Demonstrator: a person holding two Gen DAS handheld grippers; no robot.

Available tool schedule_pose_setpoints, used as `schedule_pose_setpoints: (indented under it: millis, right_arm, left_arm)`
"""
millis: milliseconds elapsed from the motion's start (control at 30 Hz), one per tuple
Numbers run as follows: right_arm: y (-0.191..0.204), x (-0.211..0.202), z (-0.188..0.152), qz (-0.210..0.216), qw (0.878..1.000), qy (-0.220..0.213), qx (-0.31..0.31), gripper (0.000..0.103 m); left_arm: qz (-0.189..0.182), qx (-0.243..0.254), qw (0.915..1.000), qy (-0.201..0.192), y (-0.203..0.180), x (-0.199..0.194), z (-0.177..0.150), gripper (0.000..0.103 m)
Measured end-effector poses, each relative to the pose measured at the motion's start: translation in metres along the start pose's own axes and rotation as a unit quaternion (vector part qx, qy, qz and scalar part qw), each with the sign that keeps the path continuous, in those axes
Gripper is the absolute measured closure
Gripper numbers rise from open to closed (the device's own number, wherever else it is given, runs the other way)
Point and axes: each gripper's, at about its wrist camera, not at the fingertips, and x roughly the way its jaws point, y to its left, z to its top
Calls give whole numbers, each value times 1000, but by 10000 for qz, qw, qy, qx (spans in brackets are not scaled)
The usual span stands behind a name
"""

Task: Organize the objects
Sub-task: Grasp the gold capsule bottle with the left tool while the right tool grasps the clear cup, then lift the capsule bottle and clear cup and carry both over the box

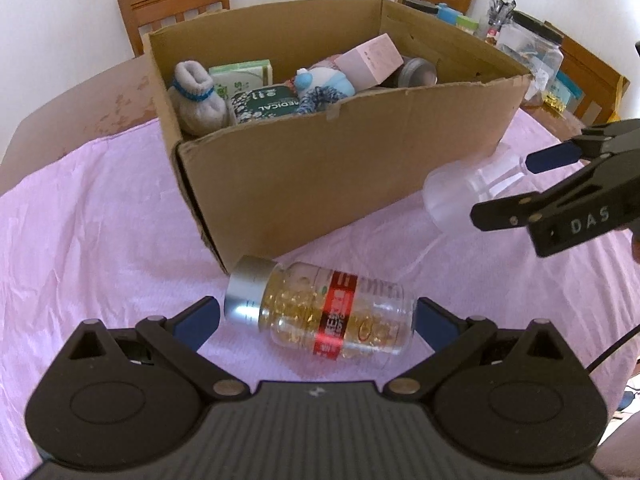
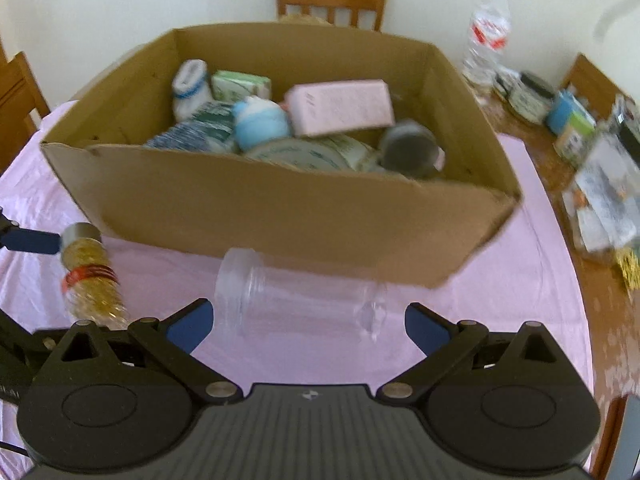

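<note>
Many socks and cartons fill the cardboard box (image 1: pixel 320 168).

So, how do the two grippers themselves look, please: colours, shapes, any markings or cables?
Both look alike: the left gripper and right gripper have matte black linkage arms with silver pivot pins, blue finger pads, and a ribbed dark body. The right one carries white letters "DAS". A black cable runs nearby.

Each black hand-held gripper (image 1: pixel 316 316) has blue fingertips (image 1: pixel 200 320) and silver screws.
</note>
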Motion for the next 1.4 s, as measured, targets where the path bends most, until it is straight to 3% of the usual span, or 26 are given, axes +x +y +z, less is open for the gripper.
schedule_pose_setpoints:
  millis: [400, 533, 667, 833, 1133, 1400]
  right_arm:
    - [-9, 24, 15, 335, 9987, 208, 322, 0]
    - [-5, 26, 18, 331, 9988, 250, 259, 1]
    - [-3, 24, 19, 289, 9990, 309, 147, 8]
    - [-4, 17, 19, 346, 9989, 313, 4, 8]
    - [-9, -21, 25, 714, 9967, 168, -359, 8]
    - [-20, -70, 41, 932, 9920, -187, -834, 8]
  left_arm:
    - [54, 199, 9997, 86, -5, 10, 6, 3]
    - [19, 188, 9997, 149, -5, 13, 7, 5]
    - [-2, 122, 9997, 200, -4, 12, 8, 5]
    - [-30, -34, 9996, 277, -1, 8, 9, 5]
    - [-156, -26, 9996, 245, -4, -40, 21, 5]
    - [-182, 146, 9992, -338, -2, -96, 68, 5]
